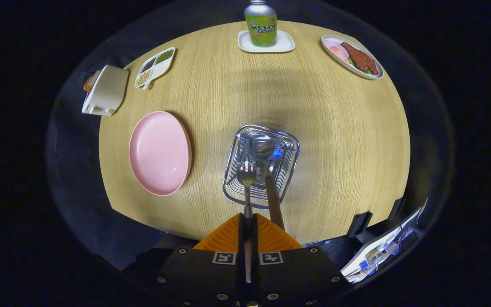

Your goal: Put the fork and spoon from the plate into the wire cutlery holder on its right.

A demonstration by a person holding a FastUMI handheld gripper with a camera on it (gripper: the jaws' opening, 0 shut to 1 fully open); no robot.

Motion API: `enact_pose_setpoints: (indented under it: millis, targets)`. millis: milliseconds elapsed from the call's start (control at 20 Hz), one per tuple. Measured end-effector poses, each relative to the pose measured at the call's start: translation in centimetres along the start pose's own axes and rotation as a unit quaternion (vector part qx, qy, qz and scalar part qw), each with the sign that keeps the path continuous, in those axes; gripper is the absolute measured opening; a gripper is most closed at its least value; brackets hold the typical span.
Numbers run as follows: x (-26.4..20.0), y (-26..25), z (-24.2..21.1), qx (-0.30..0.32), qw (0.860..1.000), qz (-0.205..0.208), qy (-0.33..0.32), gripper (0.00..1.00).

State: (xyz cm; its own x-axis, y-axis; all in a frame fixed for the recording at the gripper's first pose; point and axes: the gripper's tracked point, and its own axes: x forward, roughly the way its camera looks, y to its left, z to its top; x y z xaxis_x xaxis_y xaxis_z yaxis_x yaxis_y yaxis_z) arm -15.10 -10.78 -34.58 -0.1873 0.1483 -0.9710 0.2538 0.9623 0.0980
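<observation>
gripping fork (246, 177) over holder (290, 147)

a round table (335, 140) of light wood grain stands under a soft overhead light, brightest at its centre. dark floor rings it from 7 to 5 o'clock.
</observation>
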Motion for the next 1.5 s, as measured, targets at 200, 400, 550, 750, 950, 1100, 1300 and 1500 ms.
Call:
enact_pose_setpoints:
  millis: [200, 400, 550, 750, 950, 1100, 1300, 1500]
  targets:
    - [0.1, -0.4, 1.3, 0.013, 1.0, -0.005, -0.016, 0.11]
    - [-1.1, -0.3, 3.3, 0.035, 0.996, -0.001, -0.078, 0.12]
    - [-3.0, 0.2, 4.5, 0.035, 0.99, 0.002, -0.139, 0.14]
    - [-6.1, 0.2, 6.5, 0.027, 0.972, -0.007, -0.233, 0.2]
    - [-10.8, 0.8, 9.1, 0.011, 0.934, -0.007, -0.356, 0.28]
    - [-14.6, 1.7, 10.2, 0.003, 0.897, 0.001, -0.441, 0.39]
    - [-20.0, 2.5, 10.4, -0.026, 0.837, -0.006, -0.547, 0.63]
    - [-25.0, 4.3, 9.6, -0.046, 0.777, -0.008, -0.628, 0.79]
